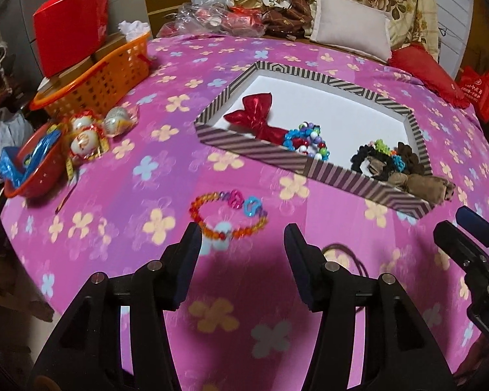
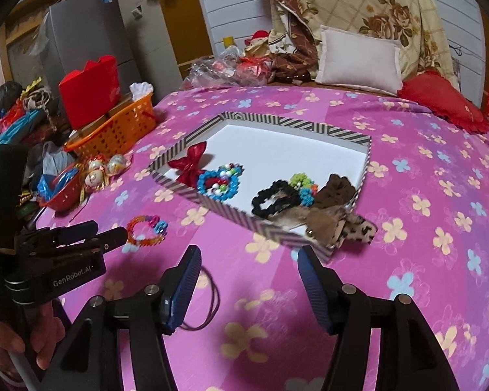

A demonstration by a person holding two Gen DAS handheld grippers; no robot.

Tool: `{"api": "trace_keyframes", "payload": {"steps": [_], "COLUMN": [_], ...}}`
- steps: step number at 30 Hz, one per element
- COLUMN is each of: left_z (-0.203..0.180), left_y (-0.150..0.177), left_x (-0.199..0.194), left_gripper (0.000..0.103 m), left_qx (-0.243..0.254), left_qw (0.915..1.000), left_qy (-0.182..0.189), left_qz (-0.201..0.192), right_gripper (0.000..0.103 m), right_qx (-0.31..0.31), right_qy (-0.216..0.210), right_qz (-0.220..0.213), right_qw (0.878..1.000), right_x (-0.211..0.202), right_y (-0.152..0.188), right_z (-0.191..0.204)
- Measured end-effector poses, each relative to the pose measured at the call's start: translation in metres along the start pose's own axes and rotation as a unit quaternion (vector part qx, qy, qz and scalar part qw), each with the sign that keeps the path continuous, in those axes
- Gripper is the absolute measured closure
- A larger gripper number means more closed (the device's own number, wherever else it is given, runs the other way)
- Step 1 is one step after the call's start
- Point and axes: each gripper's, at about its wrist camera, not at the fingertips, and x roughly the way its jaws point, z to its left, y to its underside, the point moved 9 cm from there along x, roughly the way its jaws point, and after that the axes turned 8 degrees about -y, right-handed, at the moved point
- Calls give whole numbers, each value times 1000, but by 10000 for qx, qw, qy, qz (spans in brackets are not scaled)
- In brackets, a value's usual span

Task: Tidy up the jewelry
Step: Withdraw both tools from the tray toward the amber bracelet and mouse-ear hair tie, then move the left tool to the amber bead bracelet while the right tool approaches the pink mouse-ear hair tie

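Over the pink flowered bedspread (image 1: 140, 195), both grippers hang w/ nothing in them. Left gripper (image 1: 243, 241) has its jaws spread wide, empty, pads clear of the cloth as far as I can tell. Beaded bracelet (image 1: 228, 218) (orange/red beads, couple of pink + blue charms) lies on the spread just past its left finger, not gripped. Right gripper (image 2: 249, 262) is also parted, nothing between the blue ribbed pads. A thin dark hair tie (image 2: 208, 303) lies on the cloth by its left finger, partly hidden behind it, so can't say if they touch. In the right wrist view a hand (image 2: 26, 342) is wrapped around the left tool's handle.

Striped box (image 1: 264, 154) w/ white inside sits mid-bed, beyond the bracelet. Inside: red bow (image 1: 254, 115) at the left end, colorful bead bracelets (image 1: 304, 141) next to it, then black scrunchie (image 2: 272, 202), brown scrunchie (image 2: 337, 190) and some green/blue bits at the right end. Leopard-print piece (image 2: 355, 229) hangs out over the near right corner.

Left edge of bed: orange basket (image 1: 114, 75) w/ red bag (image 1: 71, 29) in it, wrapped round ornaments (image 1: 88, 137), red bowl (image 1: 39, 169). Far end: white pillow (image 1: 348, 29), red cushion (image 1: 423, 75), floral bedding piled against the wall. Left wrist view is kinda blurry.
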Motion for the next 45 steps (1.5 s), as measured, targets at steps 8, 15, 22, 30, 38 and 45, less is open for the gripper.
{"api": "trace_keyframes", "payload": {"steps": [8, 15, 22, 30, 38, 45], "left_z": [8, 11, 14, 17, 16, 19], "left_y": [19, 30, 32, 35, 36, 37], "left_x": [-6, -8, -11, -9, -6, -2], "left_gripper": [51, 51, 51, 51, 51, 51], "left_qx": [-61, -87, -99, -96, -88, -113], "left_qw": [9999, 9999, 9999, 9998, 9998, 9997], "left_qy": [-78, -98, -124, -145, -148, -130], "left_qz": [26, 82, 49, 105, 137, 167], "right_gripper": [40, 39, 39, 39, 39, 39], "right_qx": [-164, -274, -288, -334, -267, -320], "right_qy": [-96, -150, -152, -186, -224, -231], "right_qz": [80, 173, 231, 353, 359, 407], "right_qw": [9998, 9994, 9992, 9986, 9987, 9984], "right_x": [-2, -1, 0, 6, 7, 12], "right_y": [14, 23, 27, 30, 30, 31], "right_z": [20, 32, 35, 38, 37, 41]}}
